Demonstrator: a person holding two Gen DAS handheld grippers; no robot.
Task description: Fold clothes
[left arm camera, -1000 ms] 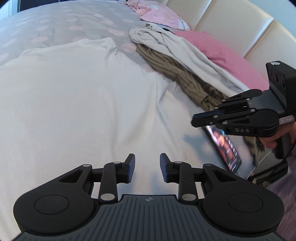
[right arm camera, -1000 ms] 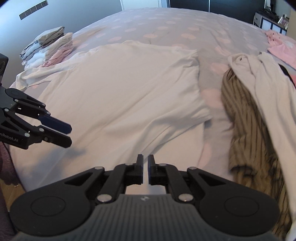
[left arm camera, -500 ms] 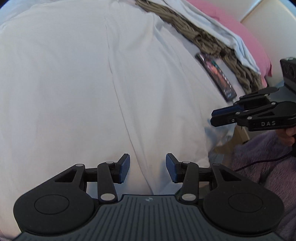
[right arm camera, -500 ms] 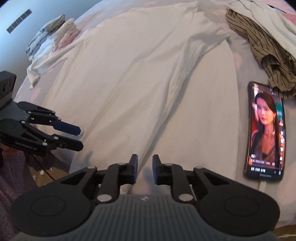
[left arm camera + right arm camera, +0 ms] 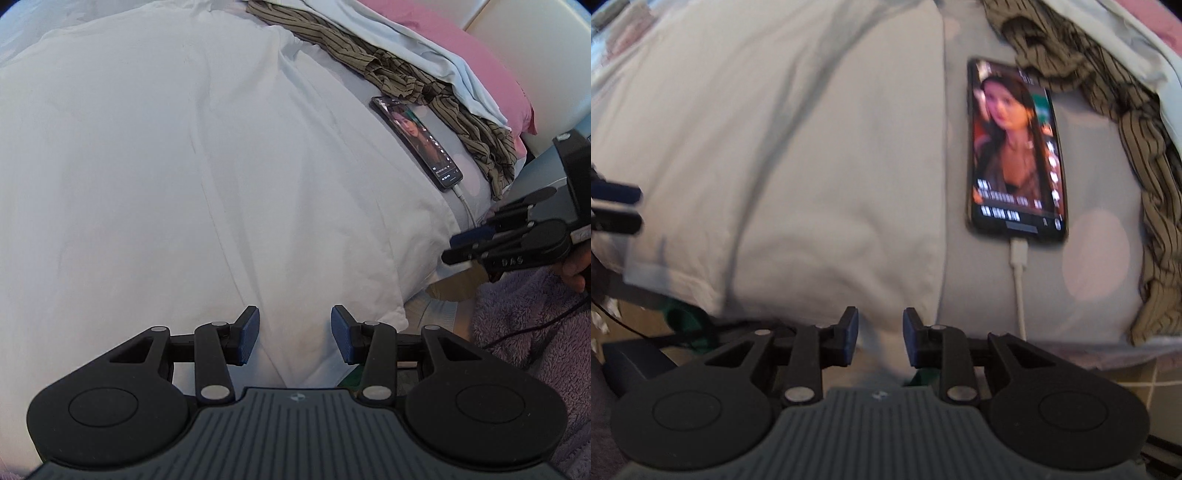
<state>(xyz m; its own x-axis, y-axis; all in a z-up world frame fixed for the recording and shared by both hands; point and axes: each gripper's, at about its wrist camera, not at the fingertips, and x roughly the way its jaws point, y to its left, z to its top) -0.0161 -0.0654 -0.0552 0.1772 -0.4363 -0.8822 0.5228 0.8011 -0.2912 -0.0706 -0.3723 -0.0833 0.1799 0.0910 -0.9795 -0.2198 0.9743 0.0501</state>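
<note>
1. We saw the left gripper (image 5: 294, 334) pointing steeply down over the near hem of the white garment (image 5: 155, 177), its jaws standing moderately apart with cloth under the gap but no pad pressing on it.
2. The right gripper (image 5: 875, 338) had its jaws opening; the gap was narrow, and the garment's lower corner lay beneath it, not pinched.
3. In the left wrist view, the right gripper (image 5: 458, 247) came in from three o'clock, just off the garment's side edge.
4. In the right wrist view, the left gripper's fingertips (image 5: 617, 206) showed at nine o'clock.
5. The white garment lay spread flat across the bed (image 5: 1089, 288), filling the left wrist view from nine to twelve o'clock.
6. A phone (image 5: 417, 142) with a lit screen lay at two o'clock, just beside the garment, with a white cable (image 5: 1018, 280) plugged into its near end.
7. A striped brown garment (image 5: 406, 74) and a pale one (image 5: 424, 51) were heaped beyond the phone, against a pink pillow (image 5: 461, 48).
</note>
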